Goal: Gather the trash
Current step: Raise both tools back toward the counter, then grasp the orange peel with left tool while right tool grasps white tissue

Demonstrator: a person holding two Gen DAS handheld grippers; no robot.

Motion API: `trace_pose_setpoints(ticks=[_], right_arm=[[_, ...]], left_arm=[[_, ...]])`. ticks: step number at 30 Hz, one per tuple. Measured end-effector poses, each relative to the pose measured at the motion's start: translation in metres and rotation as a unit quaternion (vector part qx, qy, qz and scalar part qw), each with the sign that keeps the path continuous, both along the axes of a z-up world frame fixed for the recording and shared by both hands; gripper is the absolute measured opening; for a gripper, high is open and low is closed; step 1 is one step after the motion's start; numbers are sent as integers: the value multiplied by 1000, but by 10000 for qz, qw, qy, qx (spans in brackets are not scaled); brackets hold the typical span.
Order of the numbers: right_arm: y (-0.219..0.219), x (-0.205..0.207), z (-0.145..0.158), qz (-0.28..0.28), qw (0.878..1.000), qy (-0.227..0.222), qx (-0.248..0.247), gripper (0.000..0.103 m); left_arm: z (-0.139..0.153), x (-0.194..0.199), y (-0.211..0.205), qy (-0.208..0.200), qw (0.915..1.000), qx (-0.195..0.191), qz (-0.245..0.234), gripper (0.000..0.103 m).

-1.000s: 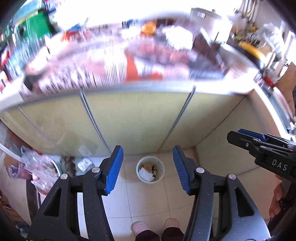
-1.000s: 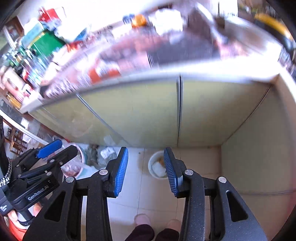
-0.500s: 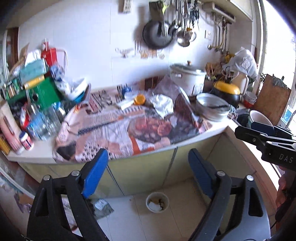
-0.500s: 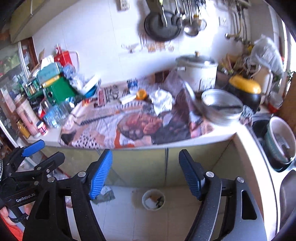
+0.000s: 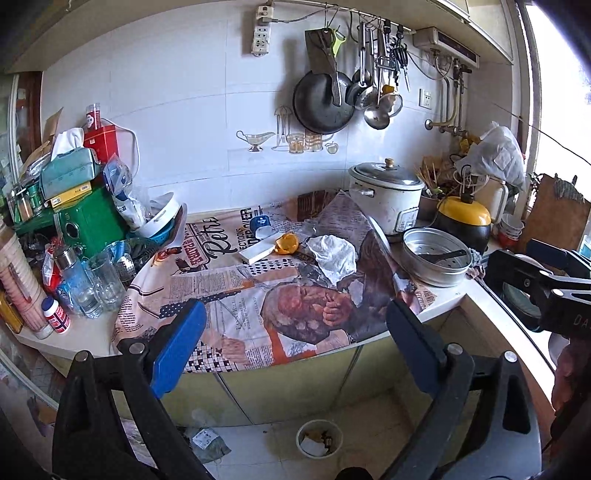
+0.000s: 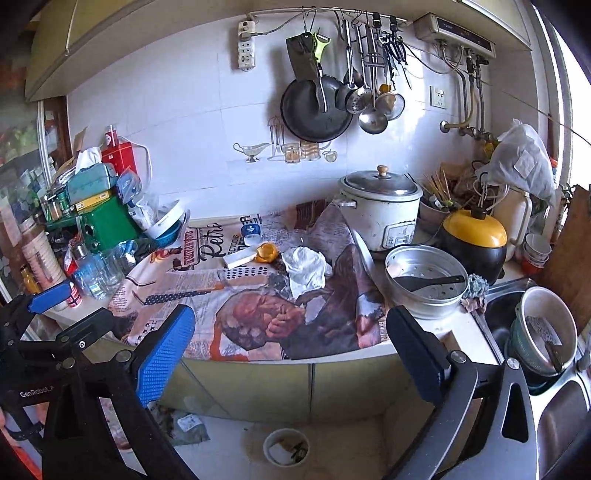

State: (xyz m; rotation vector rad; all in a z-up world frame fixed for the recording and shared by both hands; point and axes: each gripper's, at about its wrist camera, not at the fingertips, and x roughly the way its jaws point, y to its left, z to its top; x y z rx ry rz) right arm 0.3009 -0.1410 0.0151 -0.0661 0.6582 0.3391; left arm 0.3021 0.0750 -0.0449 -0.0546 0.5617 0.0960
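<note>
light: bright daylight, window (image 5: 561, 122) right, blown out | focus: sharp | edges: fisheye bending, dark corners

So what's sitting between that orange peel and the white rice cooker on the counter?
A crumpled white tissue lies on the newspaper-print cloth between the orange peel and the rice cooker. Both wrist views show it.

The wall (image 5: 192, 122) behind the counter (image 5: 77, 338) has white tiles, and a power strip (image 5: 261, 35) hangs on it near a rail of utensils (image 6: 369, 55). Yellow-green cabinet doors (image 6: 258, 384) stand under the counter. The floor (image 5: 266, 443) has pale tiles. Strong daylight enters from a window (image 5: 554, 110) at the right.
</note>
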Motion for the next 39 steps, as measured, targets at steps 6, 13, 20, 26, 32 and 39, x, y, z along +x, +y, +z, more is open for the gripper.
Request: trace_pose_setpoints(ticks=[6,13,20,26,32,39], right_arm=[[-6,66,-3,203,9994,212,155,103],[-8,139,-8,690,9971,311,33,103],[8,187,-37,903,9942,538,-225,103],[22,223,-67,714,9938,761,-372,102],[36,263,-103,356,9908,1277,-288,97],[54,316,-163,-100,9740,2257,-200,71]], left_arm=[[7,61,6,-18,9995,-92,309,98],[12,134,15,-58,9961,-287,836,98],[-2,191,37,180,9916,-453,1197,98],[-34,242,59,585,9906,-516,1121,98],[-76,303,85,1117,9902,-545,643,98],[-120,368,108,1638,9844,-626,171,98]])
